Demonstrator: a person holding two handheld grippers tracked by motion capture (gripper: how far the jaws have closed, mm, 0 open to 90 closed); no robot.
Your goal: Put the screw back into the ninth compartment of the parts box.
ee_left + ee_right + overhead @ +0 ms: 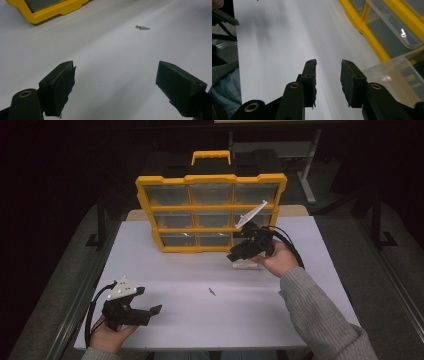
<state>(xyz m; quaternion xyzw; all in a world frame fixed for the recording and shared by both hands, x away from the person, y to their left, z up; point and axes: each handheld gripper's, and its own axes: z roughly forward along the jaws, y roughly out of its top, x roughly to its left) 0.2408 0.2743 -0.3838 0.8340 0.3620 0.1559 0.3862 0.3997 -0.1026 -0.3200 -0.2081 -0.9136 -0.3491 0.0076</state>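
Observation:
A yellow organizer case with clear drawers stands upright at the back of the white table. A clear plastic drawer lies on the table in front of its lower right corner. My right gripper hovers just above that drawer. In the right gripper view its jaws stand open with nothing between them, and the clear drawer sits to their right. A small screw lies loose mid-table. My left gripper rests near the front left, wide open and empty, with the screw ahead of it.
The case's yellow frame stands beyond the left jaws and also runs along the right side of the right gripper view. Black cables trail from both grippers. The table's edges drop to dark floor on each side.

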